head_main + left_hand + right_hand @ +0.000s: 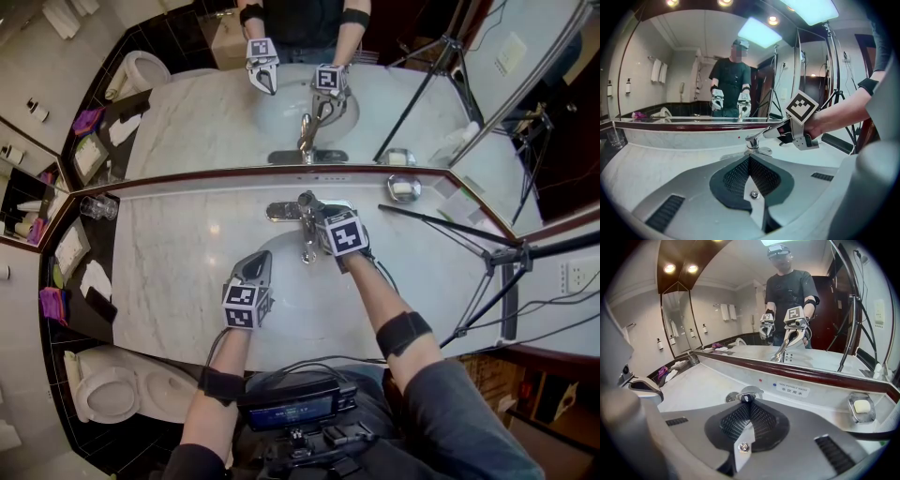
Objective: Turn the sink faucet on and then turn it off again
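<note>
Both left gripper point(262, 258) and right gripper point(311, 204), jaws pressed together, hover above mirror-backed marble counter point(169, 262).

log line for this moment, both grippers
left gripper: shut, empty, clear of faucet | right gripper: shut, tips at faucet lever

- White label point(790, 390) on the marble backsplash point(717, 369) reads "NON POTABLE WATER", with "非饮用水" beneath.
- Red dot point(760, 379) and blue dot point(774, 385) sit just left of it.
</note>
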The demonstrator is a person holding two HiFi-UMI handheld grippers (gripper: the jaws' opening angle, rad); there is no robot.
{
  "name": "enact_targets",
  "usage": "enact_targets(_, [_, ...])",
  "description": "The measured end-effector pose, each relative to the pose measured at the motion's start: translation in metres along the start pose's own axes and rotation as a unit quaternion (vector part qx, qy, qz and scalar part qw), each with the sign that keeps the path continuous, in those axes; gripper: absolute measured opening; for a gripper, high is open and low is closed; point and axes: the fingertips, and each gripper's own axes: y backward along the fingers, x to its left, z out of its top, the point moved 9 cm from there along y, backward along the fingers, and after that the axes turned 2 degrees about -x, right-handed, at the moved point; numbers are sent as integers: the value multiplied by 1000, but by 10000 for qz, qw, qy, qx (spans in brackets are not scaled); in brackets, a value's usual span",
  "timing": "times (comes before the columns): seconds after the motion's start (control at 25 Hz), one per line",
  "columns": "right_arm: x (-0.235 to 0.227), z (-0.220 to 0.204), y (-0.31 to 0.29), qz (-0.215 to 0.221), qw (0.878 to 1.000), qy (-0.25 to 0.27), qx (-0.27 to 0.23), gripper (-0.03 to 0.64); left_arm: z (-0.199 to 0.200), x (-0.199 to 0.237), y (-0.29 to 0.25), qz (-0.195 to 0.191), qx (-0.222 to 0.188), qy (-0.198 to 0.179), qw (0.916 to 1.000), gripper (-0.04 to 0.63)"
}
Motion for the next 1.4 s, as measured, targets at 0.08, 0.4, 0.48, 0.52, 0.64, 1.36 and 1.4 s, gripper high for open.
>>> enact_targets(0.08, [-4,-8,-6,42,10000,-42,3,14,1,0,1,16,-32,-15,10000,0])
enact_targets(0.4, [-1,-19,13,-56,9999,-109,18,15,7,6,7,74,-133,-1,9999,0])
enact_targets(0.48, [1,-18,26,-87,9999,-62,-125,15,8,6,8,72,-150,19,9999,0])
enact_targets(0.52, [1,-16,32,-82,9997,-12,-228,15,9,6,8,67,-154,27,9999,0])
enact_targets(0.64, [4,-9,51,-103,9990,85,-432,17,12,5,8,61,-191,26,9998,0])
enact_targets(1.36, [-1,-68,131,-299,9937,-468,-974,17,16,2,11,-2,-279,45,9996,0])
enact_targets(1.4, [-1,-71,133,-317,9936,-494,-968,17,16,2,12,-5,-281,47,9996,0])
